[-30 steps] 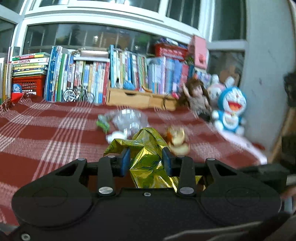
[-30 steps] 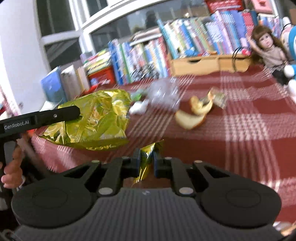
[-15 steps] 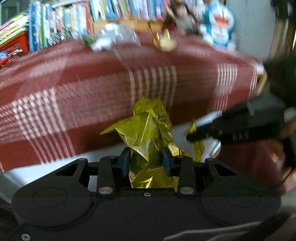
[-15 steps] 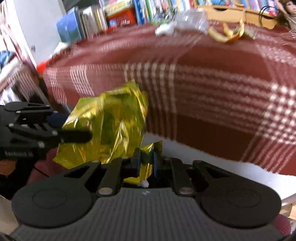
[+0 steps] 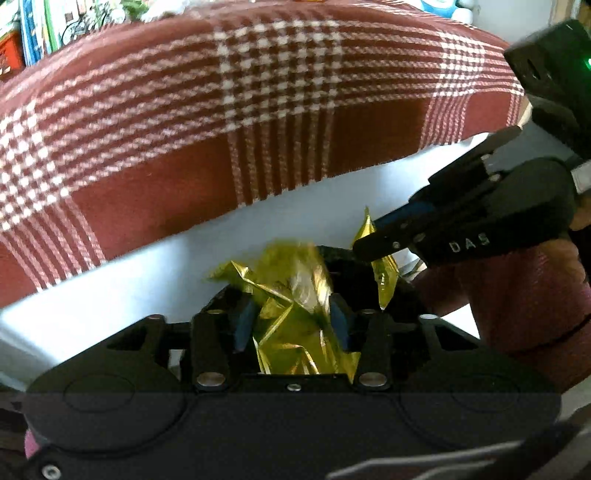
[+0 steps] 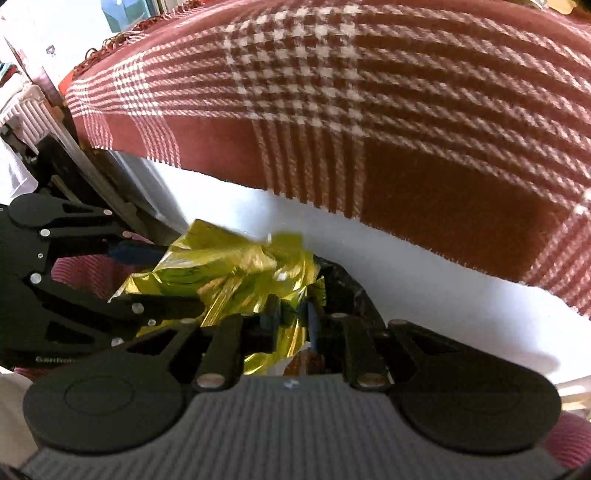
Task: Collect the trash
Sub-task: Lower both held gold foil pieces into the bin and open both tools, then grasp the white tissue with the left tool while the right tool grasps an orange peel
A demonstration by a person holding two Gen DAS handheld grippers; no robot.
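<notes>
Crumpled gold foil wrapper sits between the blue pads of my left gripper, whose jaws are opening and no longer pinch it. In the right wrist view the same wrapper hangs beside my left gripper. My right gripper is also opening, with a thin strip of the foil loose between its pads; that strip dangles under my right gripper in the left wrist view. Both grippers point down below the table edge, over a black bag whose opening shows behind the foil.
A red and white checked tablecloth hangs over the white table edge just behind the grippers. Books and toys line the far side. A red-sleeved arm holds the right gripper. A radiator stands at left.
Both grippers dropped from above the tabletop to below its front edge and tilted downward with the foil. Both pairs of jaws have spread apart, and the foil now sits loose over the black bag.
</notes>
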